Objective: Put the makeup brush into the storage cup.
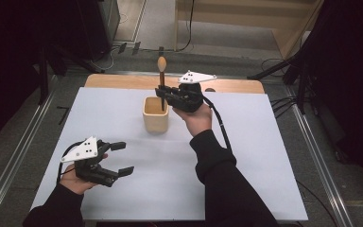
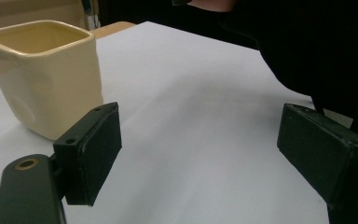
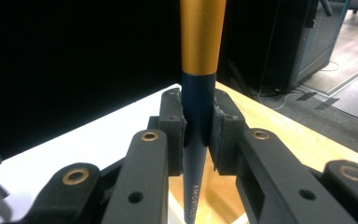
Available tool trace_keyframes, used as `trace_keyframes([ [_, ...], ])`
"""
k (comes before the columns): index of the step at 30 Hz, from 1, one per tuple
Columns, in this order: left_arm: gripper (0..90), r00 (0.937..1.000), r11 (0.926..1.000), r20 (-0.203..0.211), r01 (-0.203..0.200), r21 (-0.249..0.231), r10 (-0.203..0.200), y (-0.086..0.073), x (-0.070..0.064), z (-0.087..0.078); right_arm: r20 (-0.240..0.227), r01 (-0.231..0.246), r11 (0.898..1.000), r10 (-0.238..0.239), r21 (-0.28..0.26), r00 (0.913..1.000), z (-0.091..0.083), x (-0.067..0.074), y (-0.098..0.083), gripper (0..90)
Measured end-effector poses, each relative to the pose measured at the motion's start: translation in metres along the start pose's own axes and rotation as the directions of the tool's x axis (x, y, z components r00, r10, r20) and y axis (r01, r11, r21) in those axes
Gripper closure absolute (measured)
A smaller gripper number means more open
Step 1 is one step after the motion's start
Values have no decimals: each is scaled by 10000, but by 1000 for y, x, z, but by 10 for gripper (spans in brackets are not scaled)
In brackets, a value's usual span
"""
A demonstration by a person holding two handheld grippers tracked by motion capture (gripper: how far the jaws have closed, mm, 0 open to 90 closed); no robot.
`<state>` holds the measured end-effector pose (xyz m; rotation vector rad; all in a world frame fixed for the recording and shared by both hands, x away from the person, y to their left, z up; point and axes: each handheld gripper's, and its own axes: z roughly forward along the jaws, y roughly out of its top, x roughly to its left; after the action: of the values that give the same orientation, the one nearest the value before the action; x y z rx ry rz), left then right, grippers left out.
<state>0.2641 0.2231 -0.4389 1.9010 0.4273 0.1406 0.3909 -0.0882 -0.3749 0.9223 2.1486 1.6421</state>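
Right tool (image 1: 162,93) pinches brush (image 1: 161,78) over cup (image 1: 155,115); left tool (image 1: 121,158) agape.

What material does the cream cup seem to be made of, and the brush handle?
The cup looks like glazed ceramic: thick rounded rim, soft sheen, shallow dimples in its wall. The brush held in the right claw has a glossy dark handle, perhaps lacquered wood or plastic, and a gold ferrule with metallic shine.

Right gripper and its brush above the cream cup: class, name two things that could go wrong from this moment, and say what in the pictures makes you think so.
The right gripper clamps only the brush at its thin dark handle, so the brush could slip or tilt. Its tip hangs just inside the cup, which nothing steadies, since the left gripper rests open and apart; a sideways nudge might tip the cup.
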Motion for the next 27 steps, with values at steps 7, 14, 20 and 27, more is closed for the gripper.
trace_keyframes([
  [7, 144, 10000, 10000, -20, -31, -43, 31, 1, -1, 0, 268, -21, 10000, 21, -4, 9996, 10, -8, -2, 784],
  [14, 143, 10000, 10000, 18, -57, -35, 57, 1, -1, 1, 582, -119, 9999, 120, -23, 9982, 21, -14, -4, 783],
  [20, 144, 9999, 10000, 72, -92, 10, 92, 1, -1, 1, 779, -144, 9999, 145, -25, 9969, 31, -13, -7, 783],
  [27, 143, 9999, 10000, 124, -34, 3, 34, 0, -1, 2, 868, -204, 9998, 202, 16, 9960, 40, -14, -11, 783],
])
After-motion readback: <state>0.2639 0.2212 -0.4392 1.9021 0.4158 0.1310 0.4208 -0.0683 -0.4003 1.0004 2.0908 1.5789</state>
